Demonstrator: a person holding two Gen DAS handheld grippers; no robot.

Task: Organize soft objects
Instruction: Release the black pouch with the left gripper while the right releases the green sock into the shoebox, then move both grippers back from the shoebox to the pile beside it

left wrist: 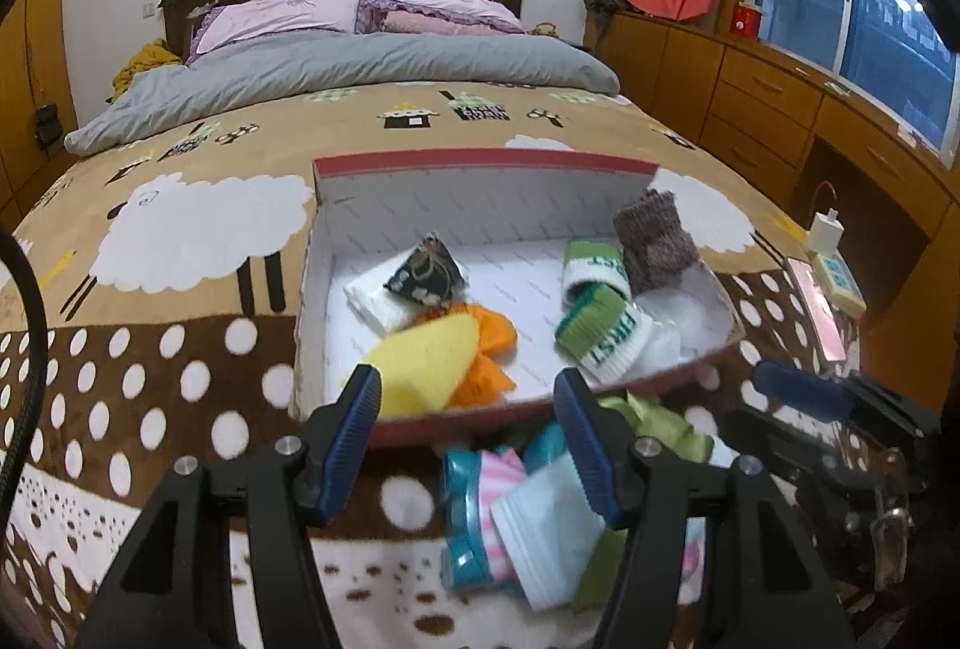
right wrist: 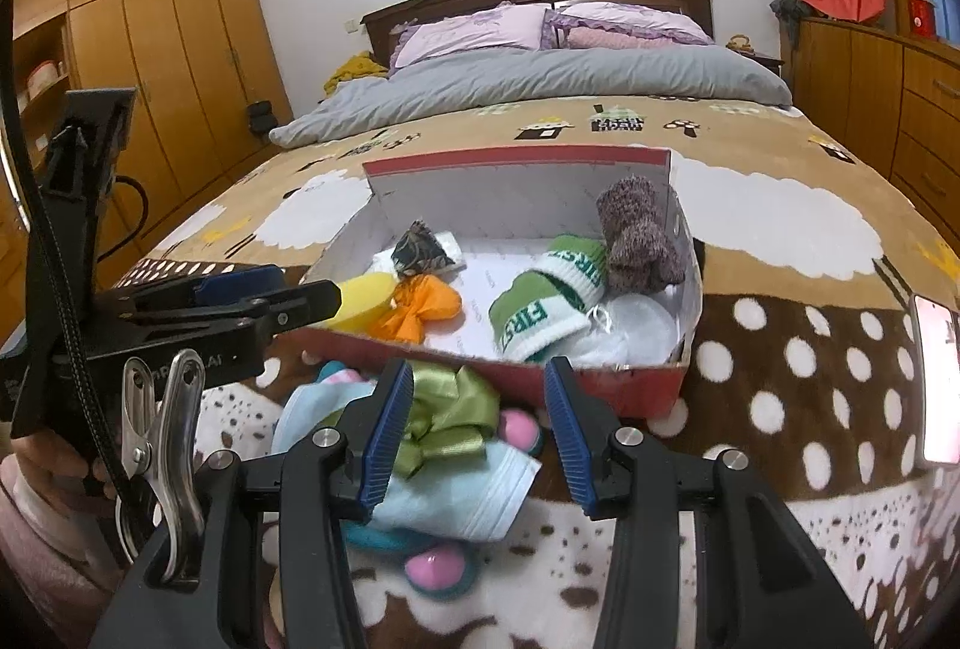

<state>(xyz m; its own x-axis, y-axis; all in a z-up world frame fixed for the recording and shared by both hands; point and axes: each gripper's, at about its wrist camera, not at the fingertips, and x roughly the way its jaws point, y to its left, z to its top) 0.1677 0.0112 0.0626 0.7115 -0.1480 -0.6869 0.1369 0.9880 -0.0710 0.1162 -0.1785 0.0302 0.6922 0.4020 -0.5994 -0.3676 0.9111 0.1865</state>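
Blue-padded and spread empty, your left gripper (left wrist: 468, 439) hovers above the box's near wall, your right gripper (right wrist: 480, 430), equally wide, straddles the green satin ribbon bow (right wrist: 453, 412) heaped just before the red cardboard box (right wrist: 600, 379) — right's nearer.

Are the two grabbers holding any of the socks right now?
No. The left gripper and right gripper are both open and hold nothing. The pile of socks lies loose on the blanket in front of the box.

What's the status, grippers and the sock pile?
Left gripper open, empty. Right gripper open, empty, over pile. Pile outside box, on blanket. Nothing in the way.
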